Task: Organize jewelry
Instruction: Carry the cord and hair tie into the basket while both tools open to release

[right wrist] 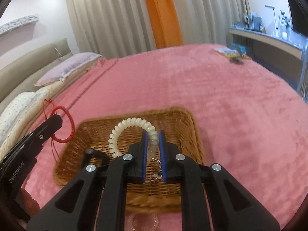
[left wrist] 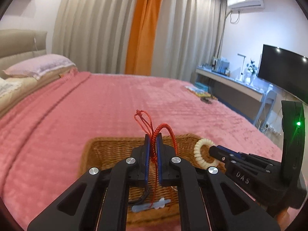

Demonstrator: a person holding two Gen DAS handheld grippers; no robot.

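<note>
My left gripper (left wrist: 152,140) is shut on a red braided cord bracelet (left wrist: 165,132), held above a wicker basket (left wrist: 107,148) on the pink bed. My right gripper (right wrist: 153,134) is shut on a cream spiral coil bracelet (right wrist: 127,124), held over the same basket (right wrist: 184,123). The right gripper with the coil bracelet (left wrist: 200,152) shows at the right of the left wrist view. The left gripper with the red bracelet (right wrist: 65,127) shows at the left of the right wrist view. In the basket lie a pale blue hair clip (left wrist: 150,205), a black item (right wrist: 94,154) and a thin silver chain (right wrist: 156,173).
The pink blanket (left wrist: 115,104) covers the bed all round the basket. Pillows (left wrist: 40,65) and a headboard lie at the far left. A book and a dark object (left wrist: 204,95) lie at the bed's far right corner. A desk and TV (left wrist: 281,69) stand at the right.
</note>
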